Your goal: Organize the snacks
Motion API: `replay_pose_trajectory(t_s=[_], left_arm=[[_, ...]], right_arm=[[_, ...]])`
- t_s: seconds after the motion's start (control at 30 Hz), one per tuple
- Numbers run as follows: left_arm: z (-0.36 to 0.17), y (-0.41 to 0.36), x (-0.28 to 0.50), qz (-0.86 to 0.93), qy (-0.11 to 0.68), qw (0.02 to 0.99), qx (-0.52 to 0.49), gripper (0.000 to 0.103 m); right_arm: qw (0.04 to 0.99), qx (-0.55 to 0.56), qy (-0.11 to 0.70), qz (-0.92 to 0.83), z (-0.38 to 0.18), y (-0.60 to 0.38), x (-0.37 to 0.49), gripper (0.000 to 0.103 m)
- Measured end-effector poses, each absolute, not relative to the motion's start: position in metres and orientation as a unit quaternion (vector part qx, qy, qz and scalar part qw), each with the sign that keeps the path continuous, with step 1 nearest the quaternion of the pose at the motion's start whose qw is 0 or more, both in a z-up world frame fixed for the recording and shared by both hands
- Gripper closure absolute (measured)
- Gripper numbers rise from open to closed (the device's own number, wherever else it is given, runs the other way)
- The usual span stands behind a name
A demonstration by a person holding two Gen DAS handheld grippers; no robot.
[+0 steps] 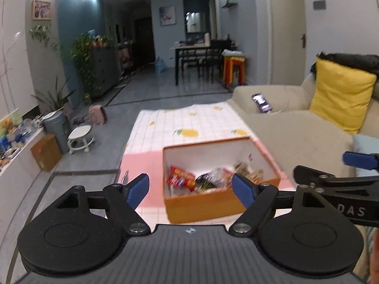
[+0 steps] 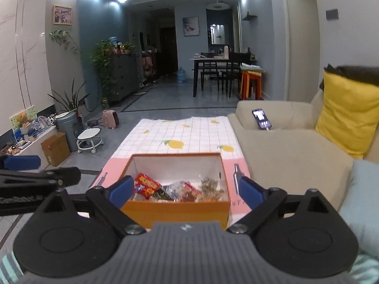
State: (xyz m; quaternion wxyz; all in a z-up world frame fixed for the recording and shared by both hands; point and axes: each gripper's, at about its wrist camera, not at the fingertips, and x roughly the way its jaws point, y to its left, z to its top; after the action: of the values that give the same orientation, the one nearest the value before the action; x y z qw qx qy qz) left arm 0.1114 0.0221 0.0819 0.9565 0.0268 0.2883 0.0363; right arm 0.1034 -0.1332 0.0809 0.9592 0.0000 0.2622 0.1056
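Note:
An orange cardboard box (image 1: 203,204) (image 2: 175,209) with a white inside stands on a low table under a checked lemon-print cloth (image 1: 189,123) (image 2: 189,130). Several snack packets lie in it: a red packet (image 1: 181,176) (image 2: 148,184), clear wrapped ones (image 1: 214,177) (image 2: 176,190) and brownish ones (image 2: 210,185). My left gripper (image 1: 190,189) is open above the box's near wall, nothing between its blue fingertips. My right gripper (image 2: 187,191) is open too, empty, its fingers standing either side of the box. Each gripper shows at the edge of the other's view.
A beige sofa (image 1: 284,127) (image 2: 284,149) runs along the table's right side with a phone (image 1: 261,101) (image 2: 261,118) on its arm and a yellow cushion (image 1: 341,97) (image 2: 350,116). Left on the floor: a white stool (image 2: 90,139), a cardboard box (image 2: 55,149), a bin (image 2: 68,123).

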Motion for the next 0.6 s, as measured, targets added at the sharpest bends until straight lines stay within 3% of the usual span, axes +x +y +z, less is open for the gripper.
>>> replay_pose_trajectory(t_s=[0.17,0.6], left_arm=[[0.058,0.028,0.116,0.055,0.311,0.949,0.014,0.010],[0.014,0.016,0.123,0.054,0.361,0.930,0.034,0.010]], right_arm=[[0.962,-0.066,0.250,0.083,0.057,-0.123,0.104,0.011],[0.953,-0.013,0.293,0.072,0.015,-0.142,0.125,0.007]])
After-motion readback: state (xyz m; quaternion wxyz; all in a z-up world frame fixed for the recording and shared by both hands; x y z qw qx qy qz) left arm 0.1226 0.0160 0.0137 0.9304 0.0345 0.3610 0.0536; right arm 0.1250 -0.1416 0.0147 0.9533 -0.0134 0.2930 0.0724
